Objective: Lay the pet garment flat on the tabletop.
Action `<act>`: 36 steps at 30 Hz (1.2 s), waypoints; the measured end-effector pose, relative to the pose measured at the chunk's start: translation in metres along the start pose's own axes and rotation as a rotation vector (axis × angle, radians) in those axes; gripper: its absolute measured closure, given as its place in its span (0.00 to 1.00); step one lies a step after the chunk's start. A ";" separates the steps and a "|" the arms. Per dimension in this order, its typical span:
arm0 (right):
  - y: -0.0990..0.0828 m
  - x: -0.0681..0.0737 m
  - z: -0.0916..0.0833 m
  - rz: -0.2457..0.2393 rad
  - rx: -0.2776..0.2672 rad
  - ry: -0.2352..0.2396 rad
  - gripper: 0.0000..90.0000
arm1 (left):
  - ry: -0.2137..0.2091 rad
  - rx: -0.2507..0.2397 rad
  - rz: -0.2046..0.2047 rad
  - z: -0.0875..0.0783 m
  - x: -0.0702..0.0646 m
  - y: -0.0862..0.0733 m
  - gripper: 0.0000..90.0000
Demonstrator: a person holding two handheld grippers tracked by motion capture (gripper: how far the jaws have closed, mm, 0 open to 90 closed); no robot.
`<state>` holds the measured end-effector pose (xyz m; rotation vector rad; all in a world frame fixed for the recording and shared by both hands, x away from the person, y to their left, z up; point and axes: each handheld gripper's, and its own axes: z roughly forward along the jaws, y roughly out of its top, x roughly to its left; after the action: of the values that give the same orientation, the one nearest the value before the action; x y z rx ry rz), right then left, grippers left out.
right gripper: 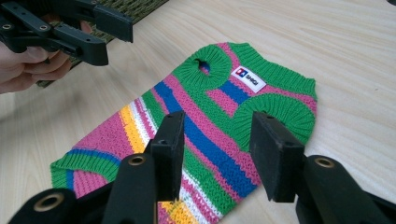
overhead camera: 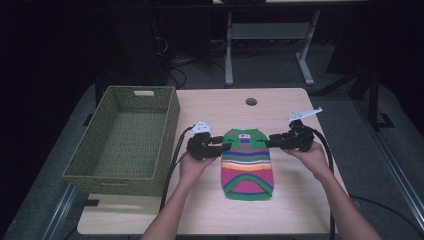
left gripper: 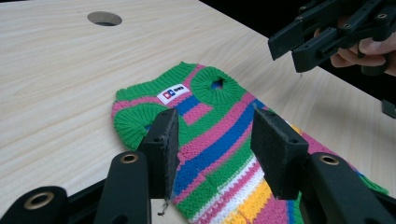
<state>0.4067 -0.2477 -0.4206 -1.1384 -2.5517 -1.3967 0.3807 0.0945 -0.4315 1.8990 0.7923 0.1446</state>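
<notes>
high view alone takes in the green basket beside the striped sweater.

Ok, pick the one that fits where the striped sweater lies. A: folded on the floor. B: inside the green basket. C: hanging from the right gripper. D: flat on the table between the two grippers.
D: the striped sweater lies spread flat on the table, with the left gripper and right gripper at either side of it, jaws apart; the green basket stands to the left.

Sweater flat on table; basket left of it; cable hole behind.
</notes>
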 end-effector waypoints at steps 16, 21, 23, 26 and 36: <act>-0.024 -0.006 -0.013 0.028 -0.020 0.102 0.51 | -0.085 0.032 0.012 -0.006 -0.015 -0.006 0.47; -0.028 -0.005 -0.019 0.025 -0.019 0.106 0.47 | -0.069 0.027 0.032 -0.006 -0.024 -0.007 0.42; -0.030 -0.004 -0.020 0.023 -0.025 0.110 0.46 | -0.071 0.024 0.033 -0.006 -0.027 -0.009 0.40; -0.032 -0.003 -0.023 0.026 -0.029 0.112 0.44 | -0.084 0.018 0.022 -0.007 -0.028 -0.010 0.37; -0.042 0.002 -0.029 0.027 -0.019 0.127 0.39 | -0.114 0.030 0.025 -0.011 -0.037 -0.019 0.33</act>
<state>0.3711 -0.2822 -0.4330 -1.0464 -2.4322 -1.4408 0.3387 0.0865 -0.4334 1.9281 0.6973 0.0394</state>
